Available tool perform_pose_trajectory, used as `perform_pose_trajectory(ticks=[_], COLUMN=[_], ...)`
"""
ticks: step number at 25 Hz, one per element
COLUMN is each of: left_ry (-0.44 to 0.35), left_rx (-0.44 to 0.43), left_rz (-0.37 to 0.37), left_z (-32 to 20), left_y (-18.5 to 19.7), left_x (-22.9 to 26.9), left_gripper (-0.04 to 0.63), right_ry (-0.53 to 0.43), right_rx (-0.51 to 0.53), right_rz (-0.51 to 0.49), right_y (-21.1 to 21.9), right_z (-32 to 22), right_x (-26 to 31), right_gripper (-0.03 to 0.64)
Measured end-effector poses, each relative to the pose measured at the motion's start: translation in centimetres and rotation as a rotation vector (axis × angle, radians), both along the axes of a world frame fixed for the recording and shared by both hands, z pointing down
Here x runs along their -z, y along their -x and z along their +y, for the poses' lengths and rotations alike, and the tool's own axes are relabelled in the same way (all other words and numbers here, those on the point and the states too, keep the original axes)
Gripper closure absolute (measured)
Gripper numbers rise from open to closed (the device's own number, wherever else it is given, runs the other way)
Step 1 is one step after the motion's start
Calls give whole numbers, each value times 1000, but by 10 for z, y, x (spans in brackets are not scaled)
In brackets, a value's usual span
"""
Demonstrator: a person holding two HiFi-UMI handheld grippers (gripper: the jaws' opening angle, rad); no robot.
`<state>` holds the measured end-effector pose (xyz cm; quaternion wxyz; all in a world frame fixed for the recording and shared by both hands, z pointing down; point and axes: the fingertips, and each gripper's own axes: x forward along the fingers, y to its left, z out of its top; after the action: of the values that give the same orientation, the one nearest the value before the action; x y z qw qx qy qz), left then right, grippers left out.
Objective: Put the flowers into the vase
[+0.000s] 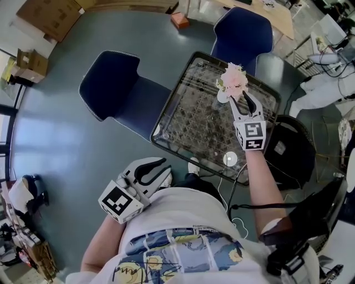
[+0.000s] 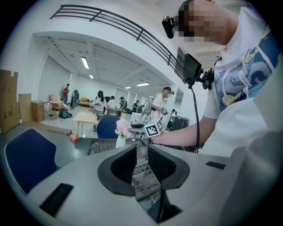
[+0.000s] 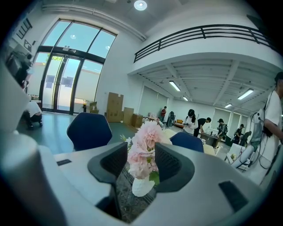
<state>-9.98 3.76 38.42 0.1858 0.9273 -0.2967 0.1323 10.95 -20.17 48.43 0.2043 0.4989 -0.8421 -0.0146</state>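
Pink flowers [image 1: 234, 77] stand in a small white vase [image 1: 223, 96] at the far side of the glass-topped table [image 1: 183, 122]. My right gripper [image 1: 244, 94] reaches in from the near right. In the right gripper view the flower heads [image 3: 146, 145] fill the gap of the right gripper [image 3: 141, 152] and lap over both inner faces, with the vase [image 3: 142, 186] below. My left gripper [image 1: 161, 166] hangs near my body, off the table. The left gripper [image 2: 141, 148] has its jaws a little apart and bare, and it looks towards the flowers [image 2: 121, 128].
Two blue chairs [image 1: 111, 83] [image 1: 244, 30] stand at the table's left and far sides. A small white round thing [image 1: 230, 160] lies on the table's near edge beside a cable. A black bag [image 1: 288, 147] sits to the right. Cardboard boxes [image 1: 47, 16] are on the floor far left.
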Motion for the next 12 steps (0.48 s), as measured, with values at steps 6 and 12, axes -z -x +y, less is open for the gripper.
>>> perform_pose_trajectory(ticks=[6, 12], left_ry=[1, -20], left_rx=[-17, -35], left_rz=[-6, 6], left_z=[5, 13], left_y=[4, 7], left_x=[1, 5], left_gripper=[532, 531], right_ry=[-15, -31], right_rx=[-10, -23], right_rz=[6, 3], right_y=[0, 4], right_z=[7, 25], right_x=[11, 19], right_gripper=[440, 440])
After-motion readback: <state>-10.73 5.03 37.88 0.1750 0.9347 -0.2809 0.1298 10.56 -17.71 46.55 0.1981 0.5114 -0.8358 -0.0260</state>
